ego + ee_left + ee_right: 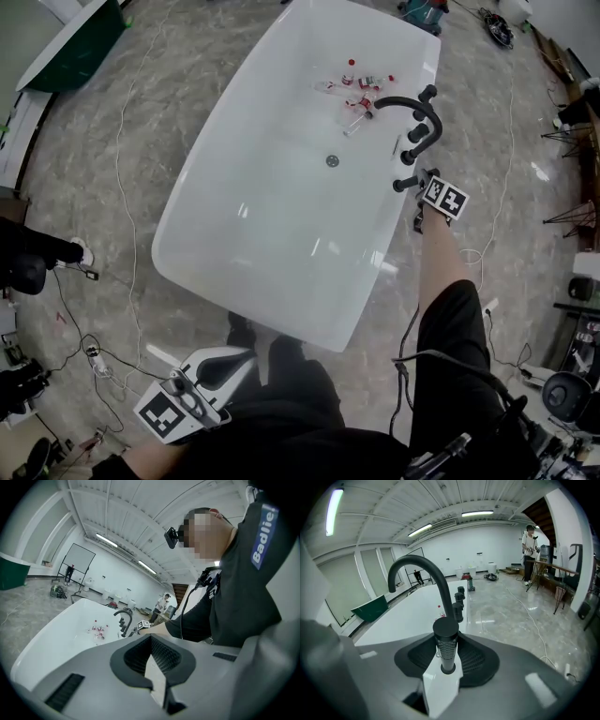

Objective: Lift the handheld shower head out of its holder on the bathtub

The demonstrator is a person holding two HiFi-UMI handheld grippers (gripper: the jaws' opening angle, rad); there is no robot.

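Observation:
The black handheld shower head stands upright in its holder on the white bathtub's rim, right between my right gripper's jaws, which have closed against its ribbed handle. Behind it rise the curved black spout and two black knobs. From the head view, my right gripper sits at the tub's right rim by the row of black fittings, hiding the shower head. My left gripper hangs low by the person's legs, away from the tub; its jaws show a narrow gap with nothing in it.
Several small red-capped bottles lie inside the tub near the spout, above the drain. Cables trail over the marble floor. A green tub stands at top left. People stand far off in the hall.

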